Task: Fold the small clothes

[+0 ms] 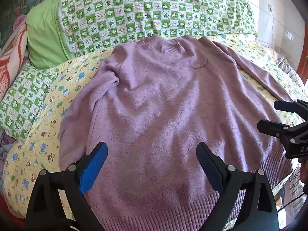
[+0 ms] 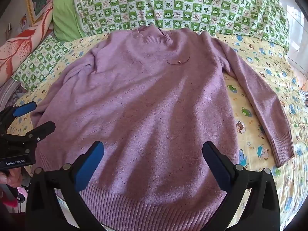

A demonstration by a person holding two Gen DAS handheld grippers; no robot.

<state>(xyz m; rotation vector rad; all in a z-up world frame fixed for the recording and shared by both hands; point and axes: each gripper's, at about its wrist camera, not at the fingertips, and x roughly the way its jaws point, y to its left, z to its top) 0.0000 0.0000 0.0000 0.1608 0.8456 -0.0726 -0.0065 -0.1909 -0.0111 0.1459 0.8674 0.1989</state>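
Sweater (image 2: pixel 146 104), lilac knit, spread flat and face up on sheet (image 2: pixel 248 119); collar (image 2: pixel 154 36) at far end, ribbed hem (image 2: pixel 146 204) nearest the grippers. Small dark curved stitch with a tiny button (image 2: pixel 179 62) on the chest, ahead of and between the right gripper's fingers. Right sleeve (image 2: pixel 265 104) laid out straight, well right of right gripper, cuff (image 2: pixel 284 152) resting on sheet. Left sleeve (image 1: pixel 80 123) bunched along the body, ahead and left of left gripper, folds gathered at the shoulder.

Left gripper (image 1: pixel 152 165): jaws wide apart, nothing between the pads, hovering above the lower body of sweater, tilted downward. Contact with fabric cannot be told. Right gripper (image 2: pixel 154 165): jaws likewise spread wide, empty, above the lower body just beyond hem. Each gripper visible at the edge of the other's view, side by side, apart.

Sheet yellow, printed with small cartoon animals. Beyond collar, green-and-white checked quilt (image 2: pixel 182 7) piled across the far side. Plain green pillow (image 1: pixel 44 36) far left of left gripper; red-and-white patterned blanket (image 1: pixel 11 57) farther left. Smaller checked pillow (image 1: pixel 25 100) left of the bunched sleeve. Part of a hand (image 2: pixel 10 177) at the left gripper's handle, lower left in right view.
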